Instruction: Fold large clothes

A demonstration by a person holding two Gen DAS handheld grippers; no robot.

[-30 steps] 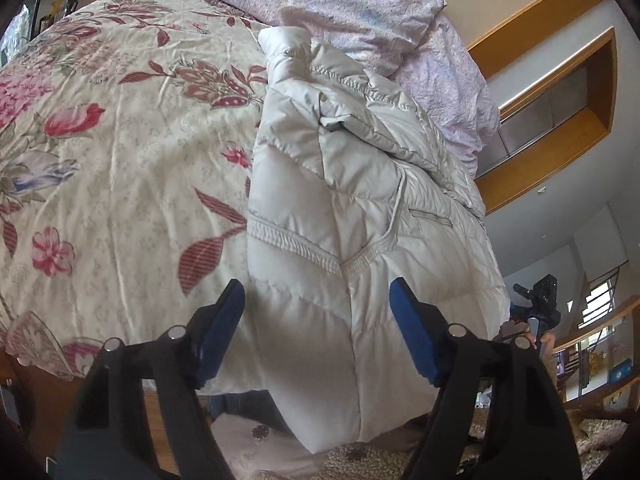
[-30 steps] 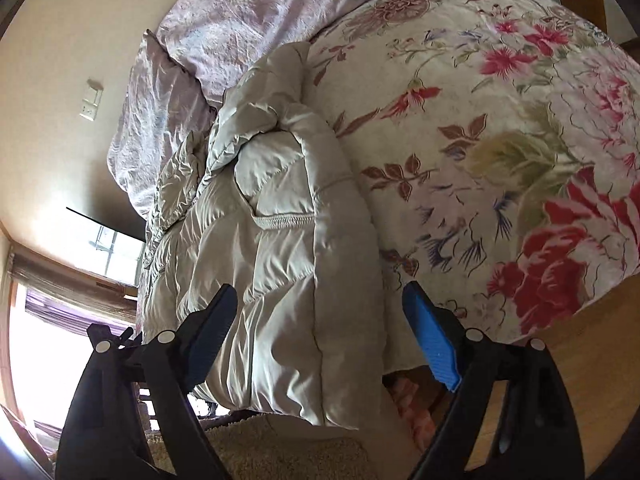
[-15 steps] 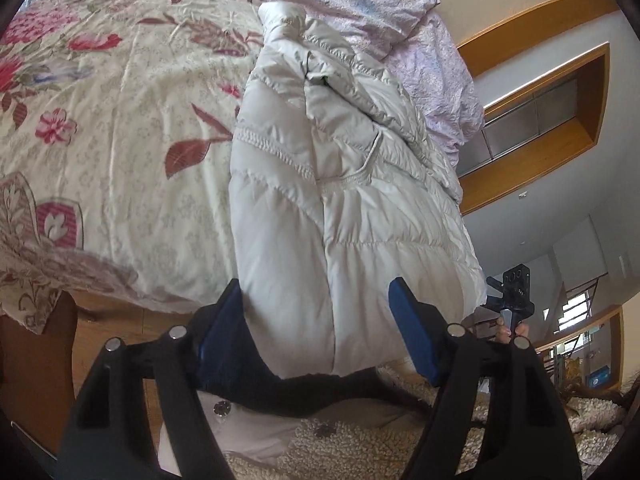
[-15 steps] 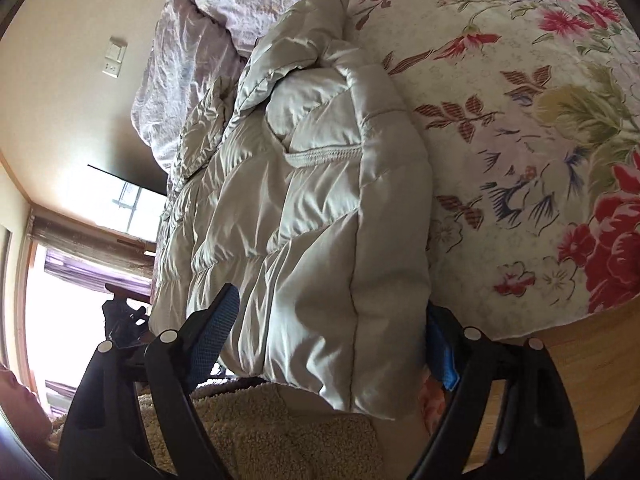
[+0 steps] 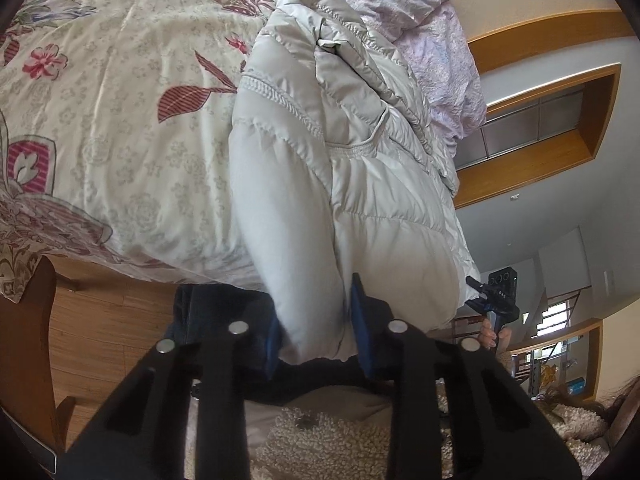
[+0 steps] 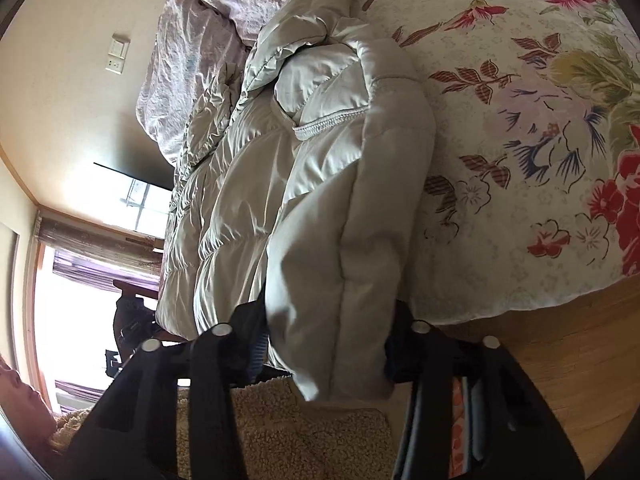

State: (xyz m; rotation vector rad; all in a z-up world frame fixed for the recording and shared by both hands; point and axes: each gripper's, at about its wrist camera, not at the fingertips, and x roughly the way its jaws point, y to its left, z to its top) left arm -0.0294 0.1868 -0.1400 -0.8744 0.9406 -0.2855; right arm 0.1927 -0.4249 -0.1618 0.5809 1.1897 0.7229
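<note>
Puffer jacket (image 5: 344, 152) lies lengthwise on the floral bedspread (image 5: 120, 128), sides already folded inward, hem overhanging the bedspread's edge. Left gripper (image 5: 316, 332) and right gripper (image 6: 324, 352) both pinch that hem. Lengthwise fold likely remains.

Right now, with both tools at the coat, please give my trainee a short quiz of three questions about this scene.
1. True or false: the left tool is shut on the bottom edge of the puffer coat.
2. Multiple choice: where does the bottom end of the coat lie? A) flat in the middle of the floral bedspread B) hanging over the edge of the bed C) on the wooden floor
3. Fill in: above the coat's collar end lies a pale purple ____.

Key: 1 true; 2 B; 3 pillow.
</note>
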